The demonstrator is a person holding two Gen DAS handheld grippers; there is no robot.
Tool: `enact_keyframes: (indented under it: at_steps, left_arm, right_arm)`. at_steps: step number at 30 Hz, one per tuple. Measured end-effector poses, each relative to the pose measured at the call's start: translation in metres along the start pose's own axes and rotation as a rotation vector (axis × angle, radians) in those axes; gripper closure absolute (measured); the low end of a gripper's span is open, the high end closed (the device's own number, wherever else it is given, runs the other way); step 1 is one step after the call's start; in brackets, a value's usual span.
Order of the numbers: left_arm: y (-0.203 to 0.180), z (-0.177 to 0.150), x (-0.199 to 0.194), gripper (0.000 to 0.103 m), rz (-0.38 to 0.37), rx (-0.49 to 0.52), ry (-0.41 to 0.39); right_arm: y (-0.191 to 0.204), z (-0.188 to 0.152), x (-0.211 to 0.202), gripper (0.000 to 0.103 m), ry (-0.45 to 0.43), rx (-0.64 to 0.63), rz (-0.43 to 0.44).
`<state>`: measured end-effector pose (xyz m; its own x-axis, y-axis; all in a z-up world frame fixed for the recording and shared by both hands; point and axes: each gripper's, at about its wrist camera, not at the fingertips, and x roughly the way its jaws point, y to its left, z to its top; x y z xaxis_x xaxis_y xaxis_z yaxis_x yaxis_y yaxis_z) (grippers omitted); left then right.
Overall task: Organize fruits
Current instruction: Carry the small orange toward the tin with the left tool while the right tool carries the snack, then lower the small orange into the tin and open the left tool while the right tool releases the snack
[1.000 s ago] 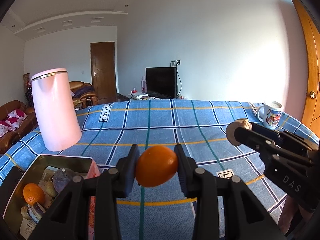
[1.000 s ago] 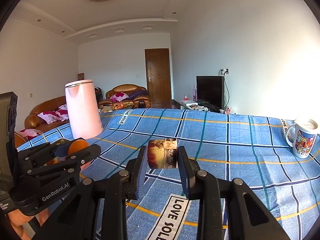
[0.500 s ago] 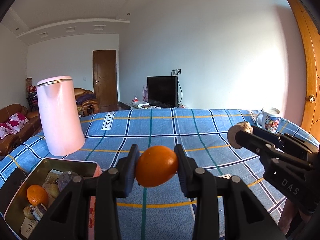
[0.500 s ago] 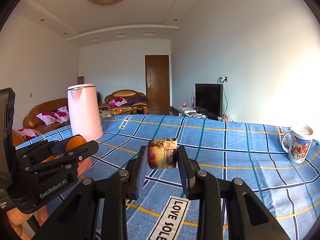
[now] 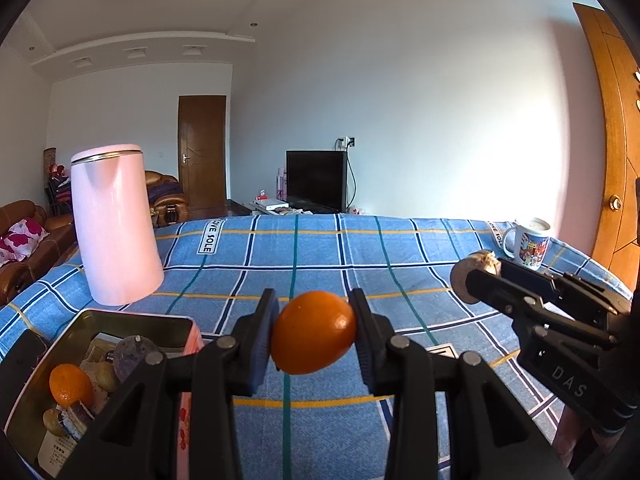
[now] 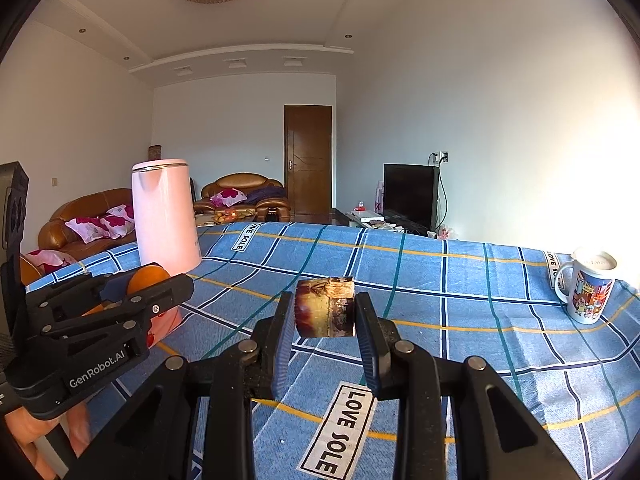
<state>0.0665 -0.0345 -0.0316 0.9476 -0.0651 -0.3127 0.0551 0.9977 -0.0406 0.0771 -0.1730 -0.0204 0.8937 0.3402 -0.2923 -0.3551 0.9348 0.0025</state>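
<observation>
My left gripper (image 5: 314,334) is shut on an orange (image 5: 314,332) and holds it above the blue checked cloth. An open metal tin (image 5: 36,364) sits at the lower left of the left wrist view, holding another orange (image 5: 70,386) and several other pieces. My right gripper (image 6: 324,316) is shut on a brown cut fruit piece (image 6: 325,312), held above the cloth. The right gripper also shows at the right of the left wrist view (image 5: 476,282). The left gripper with its orange shows at the left of the right wrist view (image 6: 148,284).
A tall pink kettle (image 5: 114,226) stands on the cloth behind the tin. A printed mug (image 6: 592,290) stands near the far right edge of the table. A wooden door (image 5: 612,160) is close on the right.
Both grippers have risen and tilted slightly, so the table sits lower in view. Each still holds its fruit.
</observation>
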Motion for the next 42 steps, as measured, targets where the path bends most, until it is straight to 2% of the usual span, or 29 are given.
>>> enact_keyframes:
  at_steps: [6,16,23,31,42]
  left_arm:
    - [0.008,-0.002,-0.006,0.065,0.002,-0.014,0.011]
    - [0.031,-0.009,-0.023,0.065,0.045,-0.026,0.031]
    - [0.057,-0.011,-0.043,0.065,0.106,-0.042,0.041]
    - [0.086,-0.013,-0.057,0.065,0.145,-0.065,0.056]
    - [0.136,-0.023,-0.072,0.065,0.195,-0.134,0.074]
  right_arm:
    - [0.003,0.0,0.001,0.071,0.01,0.015,0.011]
    - [0.033,0.007,0.007,0.071,0.021,0.027,0.119]
    - [0.063,0.021,0.009,0.071,0.016,0.003,0.195]
    - [0.099,0.033,0.019,0.071,0.065,-0.01,0.293]
    - [0.153,0.037,0.031,0.071,0.109,-0.09,0.372]
